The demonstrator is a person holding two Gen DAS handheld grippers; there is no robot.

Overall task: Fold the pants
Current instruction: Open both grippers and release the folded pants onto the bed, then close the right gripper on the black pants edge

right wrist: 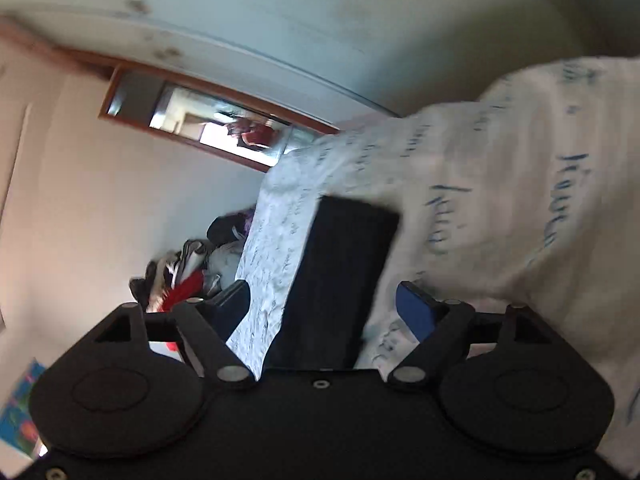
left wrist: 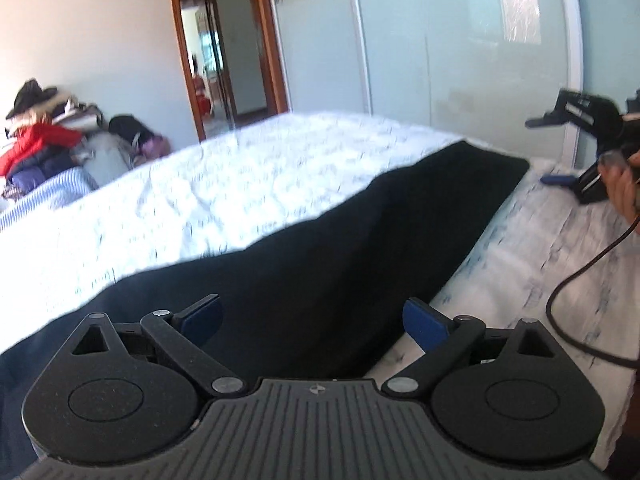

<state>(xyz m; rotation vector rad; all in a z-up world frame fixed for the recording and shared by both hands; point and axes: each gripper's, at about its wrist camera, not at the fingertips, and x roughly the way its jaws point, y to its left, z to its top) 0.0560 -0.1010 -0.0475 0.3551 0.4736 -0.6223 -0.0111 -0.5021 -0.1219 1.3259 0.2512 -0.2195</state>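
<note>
Jaws spread, both grippers empty above the bed [left wrist: 280, 168].
Dark pants [left wrist: 320, 248] lie lengthwise folded; cross folds apparently remain.

Bedroom: bed with white printed bedspread [left wrist: 224, 184]; pale wall; wood-framed doorway [left wrist: 224, 48]; glossy sliding wardrobe doors [left wrist: 440, 40]; heaped clothes pile [left wrist: 48, 136].

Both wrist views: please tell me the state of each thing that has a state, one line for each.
pants: lying flat on the bed, folded into a long strip, not held
left claw: open, above the pants, holding nothing
right claw: open, empty, off the far end of the pants
bed cover: spread out, wrinkled
door: open
</note>
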